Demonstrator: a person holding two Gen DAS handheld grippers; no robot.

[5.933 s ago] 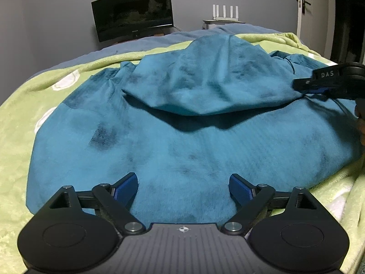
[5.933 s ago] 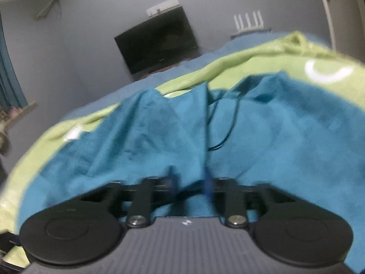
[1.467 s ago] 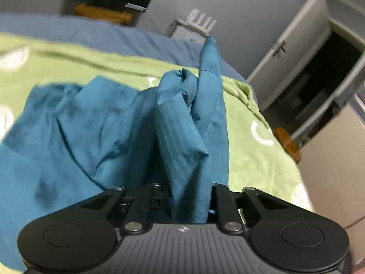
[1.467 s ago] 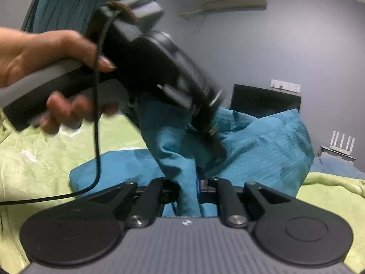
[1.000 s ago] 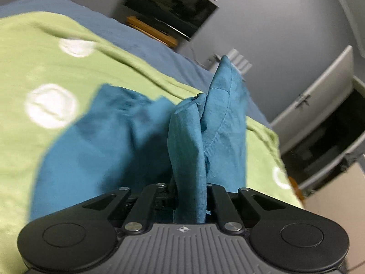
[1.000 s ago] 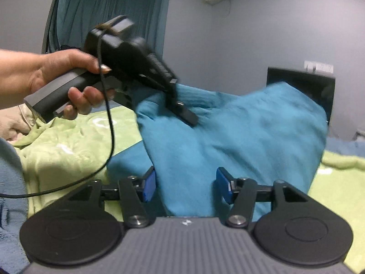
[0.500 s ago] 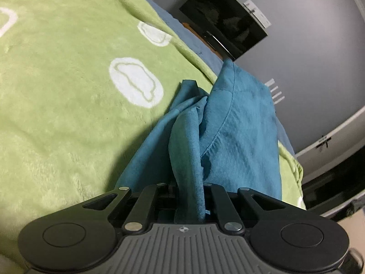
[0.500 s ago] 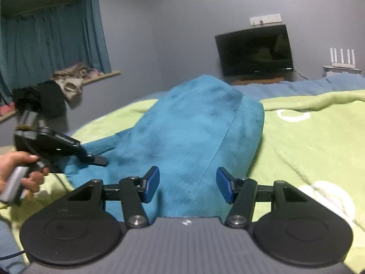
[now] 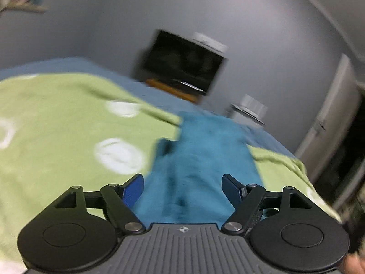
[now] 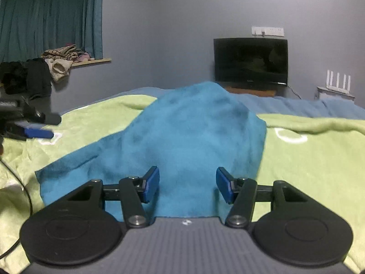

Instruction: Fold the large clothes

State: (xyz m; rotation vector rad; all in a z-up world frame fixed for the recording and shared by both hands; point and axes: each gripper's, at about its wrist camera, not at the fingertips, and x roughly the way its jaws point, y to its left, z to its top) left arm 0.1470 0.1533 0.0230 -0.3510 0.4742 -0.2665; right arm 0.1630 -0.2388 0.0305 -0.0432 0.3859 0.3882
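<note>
- Viewing from the left wrist, blurred: left gripper (image 9: pixel 183 188), blue pads apart, jaws just opened, nothing pinched; teal fabric garment (image 9: pixel 200 159) lies between and beyond them as a narrow strip on the light-green fleece blanket with white rings (image 9: pixel 57 118); bare blanket on both sides.
- Viewing from the right wrist: right gripper (image 10: pixel 187 185) parted, pads clear of the cloth; garment mounded ahead, its left edge trailing toward the left gripper (image 10: pixel 38 125); open blanket to the right.

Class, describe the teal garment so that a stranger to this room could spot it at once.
Start at the bed's green blanket with white ring shapes. On it lies the teal garment, a plain, soft heap in front of the dark television. It is the only teal cloth on the bed.
</note>
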